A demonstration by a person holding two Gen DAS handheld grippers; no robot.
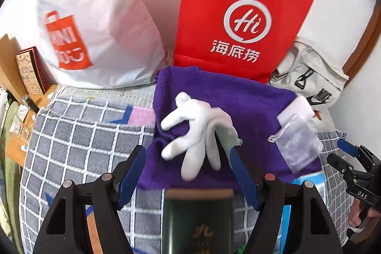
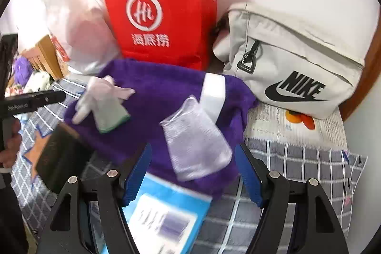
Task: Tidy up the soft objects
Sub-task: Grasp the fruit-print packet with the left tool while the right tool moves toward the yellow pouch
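Note:
A purple knitted cloth (image 1: pixel 238 99) (image 2: pixel 154 92) lies spread on the grey checked bedding (image 1: pixel 78 142). On it rest a white glove (image 1: pixel 200 125) (image 2: pixel 104 101), a sheer pale pouch (image 1: pixel 295 144) (image 2: pixel 195 137) and a white band (image 2: pixel 214 92). My left gripper (image 1: pixel 189 175) hovers open over the glove's fingertips and the cloth's near edge, with its pads clear of both. My right gripper (image 2: pixel 194 175) is open above the pouch and touches nothing. A dark green book (image 1: pixel 197 218) and a blue booklet (image 2: pixel 166 211) lie at the cloth's near edge.
Against the wall stand a red paper bag (image 1: pixel 238 16), a white plastic shopping bag (image 1: pixel 95 27) and a cream Nike bag (image 2: pixel 297 63). Something orange (image 2: pixel 300 120) peeks out under the Nike bag. A wooden shelf with small boxes (image 1: pixel 31 73) is at the left.

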